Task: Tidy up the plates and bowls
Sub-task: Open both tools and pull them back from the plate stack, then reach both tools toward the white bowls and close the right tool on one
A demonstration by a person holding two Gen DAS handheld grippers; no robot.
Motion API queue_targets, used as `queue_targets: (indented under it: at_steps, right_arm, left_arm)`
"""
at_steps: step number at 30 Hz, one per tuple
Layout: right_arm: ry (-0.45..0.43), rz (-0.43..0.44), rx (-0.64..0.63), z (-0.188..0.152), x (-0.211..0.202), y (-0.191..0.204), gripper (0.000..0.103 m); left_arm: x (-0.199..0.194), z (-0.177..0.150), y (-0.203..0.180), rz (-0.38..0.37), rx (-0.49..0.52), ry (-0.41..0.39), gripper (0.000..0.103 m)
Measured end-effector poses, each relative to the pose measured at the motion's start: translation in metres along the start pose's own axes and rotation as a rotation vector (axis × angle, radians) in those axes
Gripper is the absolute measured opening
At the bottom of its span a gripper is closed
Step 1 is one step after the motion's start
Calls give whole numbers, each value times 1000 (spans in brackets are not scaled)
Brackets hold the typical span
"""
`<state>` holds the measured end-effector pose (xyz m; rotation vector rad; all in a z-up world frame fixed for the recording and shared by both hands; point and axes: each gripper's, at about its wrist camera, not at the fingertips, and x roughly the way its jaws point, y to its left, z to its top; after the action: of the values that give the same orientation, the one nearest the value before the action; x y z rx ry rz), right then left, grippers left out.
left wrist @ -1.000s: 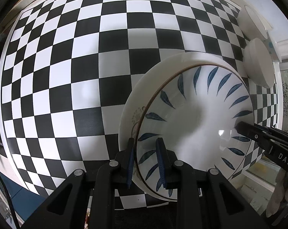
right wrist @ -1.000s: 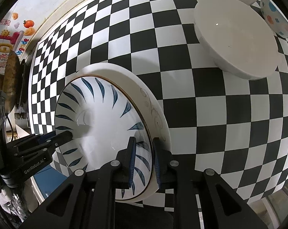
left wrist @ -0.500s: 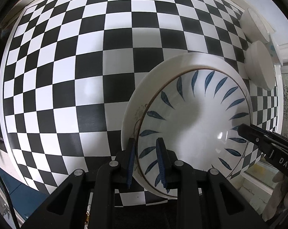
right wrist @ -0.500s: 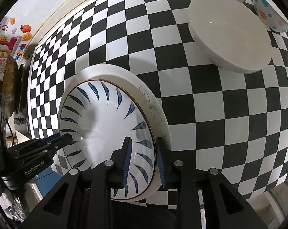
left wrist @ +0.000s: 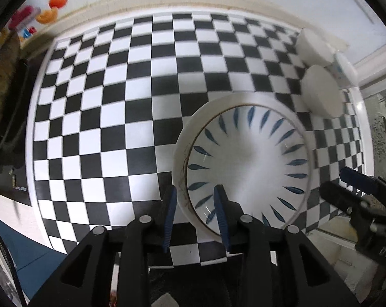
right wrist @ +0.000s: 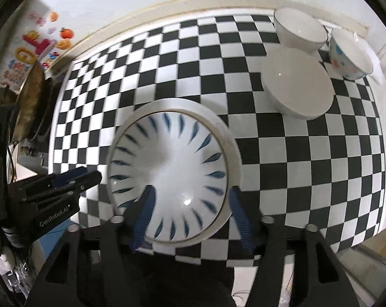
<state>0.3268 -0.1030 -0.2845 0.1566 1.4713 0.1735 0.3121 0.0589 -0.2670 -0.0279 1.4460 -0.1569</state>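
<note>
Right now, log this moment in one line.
left hand-held gripper: opening, clear | right hand-held gripper: opening, clear | blue-leaf plate: stacked on white plate

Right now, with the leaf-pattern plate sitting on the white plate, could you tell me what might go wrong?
1. The leaf plate sits off-centre on the white plate, so a nudge might slide it.
2. The left gripper is opening with the stack's rim between its fingers; it could clip that rim.
3. The right gripper is opening astride the rim too, with the same risk.
</note>
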Motion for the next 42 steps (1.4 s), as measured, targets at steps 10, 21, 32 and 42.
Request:
queue_targets:
  at_steps: [10, 21, 32, 42]
  right_arm:
    - [-175, -81, 0, -49, -80, 33, 85]
    - [-304, -98, -4, -98, -161, 59, 86]
    - [-356, -94, -27, -130, -203, 83, 86]
    - [-419, -18, 16, -134, -215, 68, 86]
  left_arm:
    - [-80, -32, 0, -3, 28, -162, 75]
    - [-145, -76, -3, -6, 34, -240, 75]
    - [-183, -105, -12, -10, 67, -298, 75]
    - [-177, -92, -15, -23, 25, -319, 75]
